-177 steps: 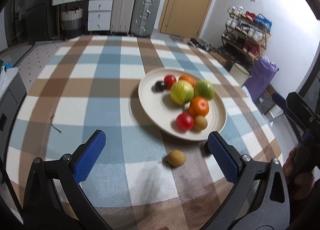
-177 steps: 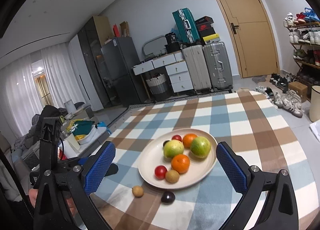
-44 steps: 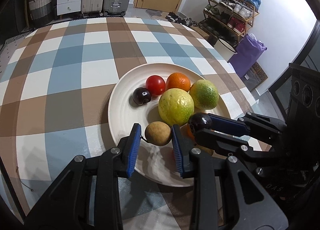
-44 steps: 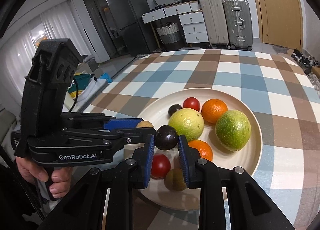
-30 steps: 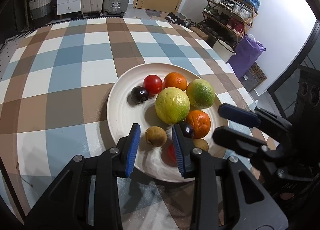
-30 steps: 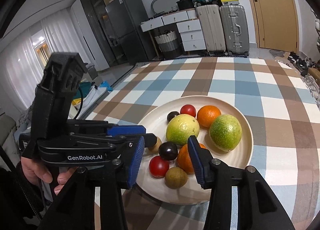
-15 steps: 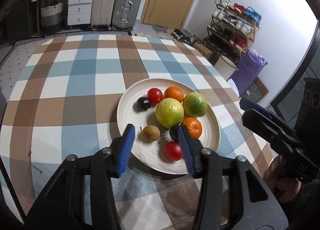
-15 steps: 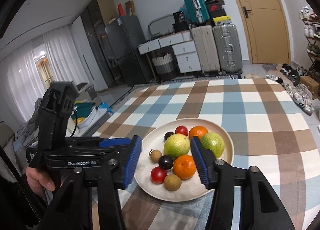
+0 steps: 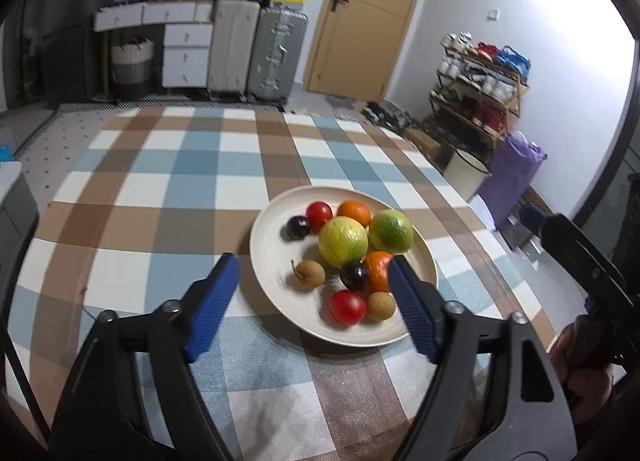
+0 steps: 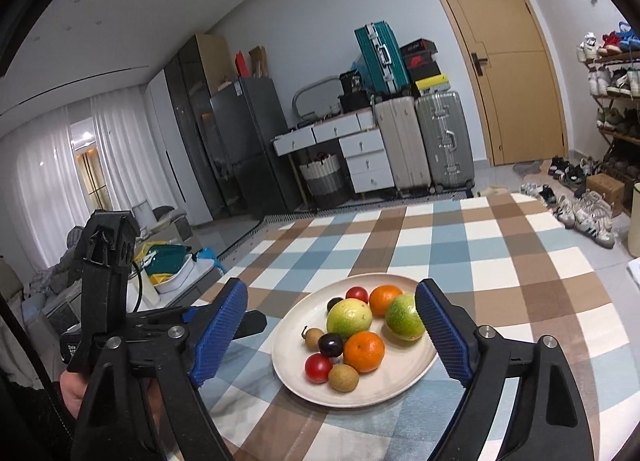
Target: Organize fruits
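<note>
Release step, by the look of it. Left gripper [image 9: 312, 301] hanging short of the plate [image 9: 272, 221], jaws opening and nothing between them. Right gripper [image 10: 332, 335] likewise clear of the plate, jaws opening, pads pressing on no fruit, only framing the dish from a distance.

Every fruit in view lying on the plate, none loose on the checked cloth [image 9: 180, 189] as far as either view shows. Yellow-green fruit [image 9: 343, 239] near the plate's centre; green one [image 9: 391, 231] touching it at 3 o'clock; an orange [image 9: 354, 213] and a tomato [image 9: 319, 214] at 12; dark plum [image 9: 298, 227] at 10; small brown fruit [image 9: 308, 280] at 7; second plum [image 9: 354, 276], second orange [image 9: 376, 269], second tomato [image 9: 347, 307] and another brown fruit [image 9: 380, 305] between 5 and 6.

Likely near finished. Next: a sweep of the cloth for strays; failing any, both tools drawn away without knocking the rim.
</note>
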`<state>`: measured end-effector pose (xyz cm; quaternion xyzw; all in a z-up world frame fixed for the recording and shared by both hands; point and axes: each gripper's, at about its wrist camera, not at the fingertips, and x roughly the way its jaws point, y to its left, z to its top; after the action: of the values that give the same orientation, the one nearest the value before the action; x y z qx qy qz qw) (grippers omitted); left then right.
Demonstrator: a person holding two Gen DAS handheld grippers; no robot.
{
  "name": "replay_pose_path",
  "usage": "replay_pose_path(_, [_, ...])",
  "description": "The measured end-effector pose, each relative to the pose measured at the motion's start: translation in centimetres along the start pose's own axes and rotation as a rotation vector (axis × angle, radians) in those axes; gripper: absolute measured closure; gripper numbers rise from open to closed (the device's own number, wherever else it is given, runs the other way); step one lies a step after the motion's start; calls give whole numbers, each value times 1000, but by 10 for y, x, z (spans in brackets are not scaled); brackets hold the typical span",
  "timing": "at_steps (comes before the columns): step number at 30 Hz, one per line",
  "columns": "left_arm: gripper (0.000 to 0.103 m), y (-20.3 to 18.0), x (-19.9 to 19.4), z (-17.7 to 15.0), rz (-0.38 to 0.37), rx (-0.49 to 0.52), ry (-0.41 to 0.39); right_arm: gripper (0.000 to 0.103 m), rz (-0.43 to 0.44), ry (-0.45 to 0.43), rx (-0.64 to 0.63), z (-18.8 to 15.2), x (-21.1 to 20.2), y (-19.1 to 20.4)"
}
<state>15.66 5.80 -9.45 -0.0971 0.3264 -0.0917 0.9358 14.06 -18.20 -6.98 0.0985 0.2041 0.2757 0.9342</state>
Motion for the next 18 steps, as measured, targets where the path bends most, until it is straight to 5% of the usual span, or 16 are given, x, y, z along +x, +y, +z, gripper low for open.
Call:
replay_pose_path(6, [19, -14, -13, -5, 57, 73, -80, 5, -13, -49, -16, 0, -7, 2])
replay_pose_path(11, [0, -21, -24, -6, 81, 82, -117, 3, -15, -56, -27, -5, -8, 3])
replay_pose_path(18, [1, -24, -32, -15, 124, 84, -183, 3, -33, -53, -34, -18, -8, 1])
